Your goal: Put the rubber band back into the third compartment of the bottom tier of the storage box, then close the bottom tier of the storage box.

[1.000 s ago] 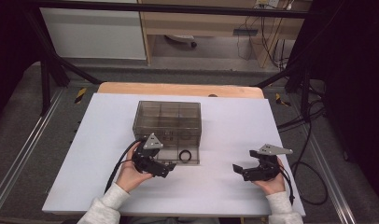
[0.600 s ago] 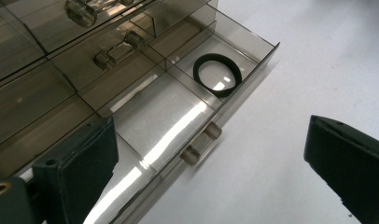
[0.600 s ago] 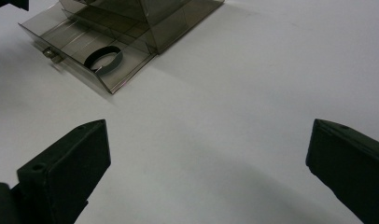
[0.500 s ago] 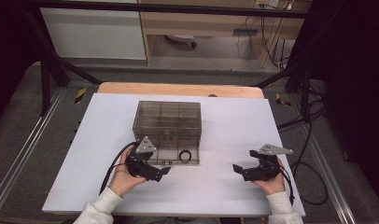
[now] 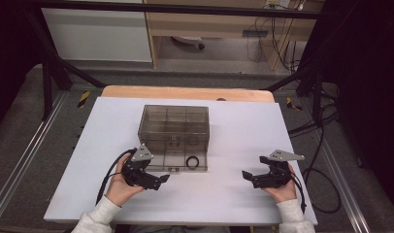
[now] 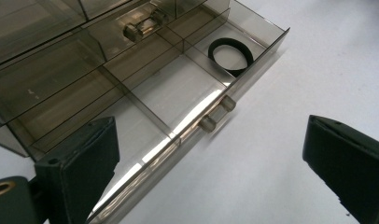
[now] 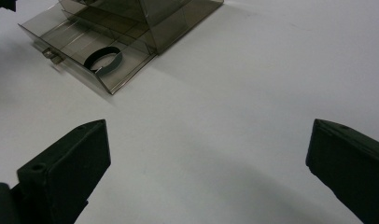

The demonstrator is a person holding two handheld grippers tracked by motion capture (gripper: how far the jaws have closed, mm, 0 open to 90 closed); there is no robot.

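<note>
Drawer (image 5: 178, 162) of a smoky clear organizer box (image 5: 174, 124) stands pulled out at frame centre, exposing a black ring (image 5: 192, 161). Nearest, low in the high view, left gripper (image 5: 158, 180) and right gripper (image 5: 248, 175) rest wide open, empty, flanking it.

Smoky transparent plastic drawer cabinet (image 5: 173, 127) stands upright on the white table top, centred left to right, nearer the far edge. Its bottom drawer (image 6: 145, 100) is pulled out toward the near edge, divided into compartments, with two small knobs (image 6: 217, 113) on its front wall. A black rubber ring (image 6: 230, 54) lies flat in the drawer's right end compartment.
</note>
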